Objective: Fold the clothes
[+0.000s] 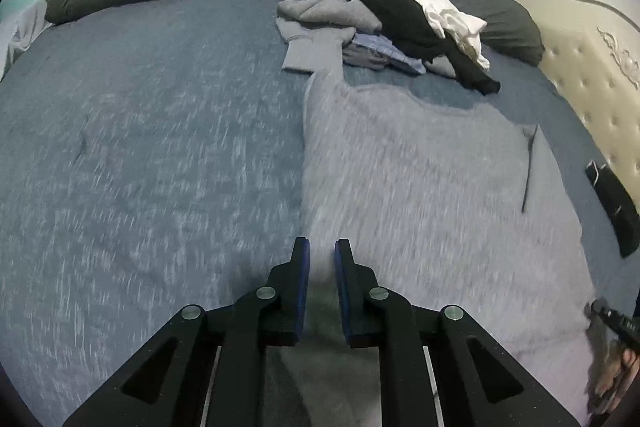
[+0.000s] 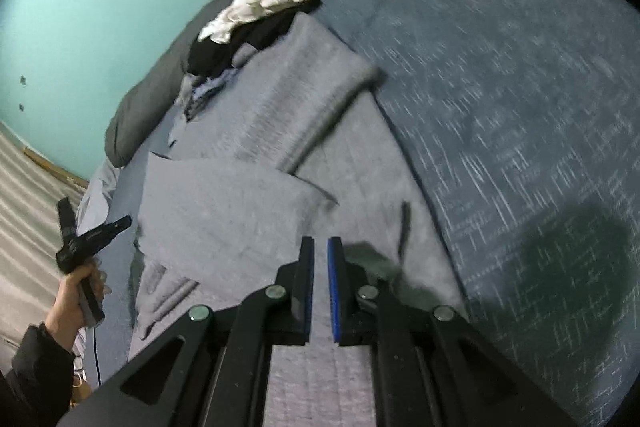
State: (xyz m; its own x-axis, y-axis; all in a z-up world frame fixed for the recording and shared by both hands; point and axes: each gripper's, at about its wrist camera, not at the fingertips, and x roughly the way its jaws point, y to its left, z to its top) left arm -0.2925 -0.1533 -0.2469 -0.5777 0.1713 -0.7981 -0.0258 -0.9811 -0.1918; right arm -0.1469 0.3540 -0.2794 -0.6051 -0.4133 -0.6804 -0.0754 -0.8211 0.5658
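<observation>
The grey sweater (image 2: 248, 187) is lying on the bed (image 1: 140, 147) with sleeves folded in; the pile (image 1: 400, 23) is waiting. Left claw (image 1: 322, 251) and right claw (image 2: 321, 247) are hovering nearly closed, empty.

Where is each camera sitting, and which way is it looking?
Left wrist view: sits on the left gripper, looks down across the bed at the grey sweater; its own jaws and the person's right hand show.
Right wrist view: sits on the right gripper, looks down along the sweater's folded sleeve; its jaws and the left hand with its gripper show.
Both share the sweater, the bed and the clothes pile.
</observation>
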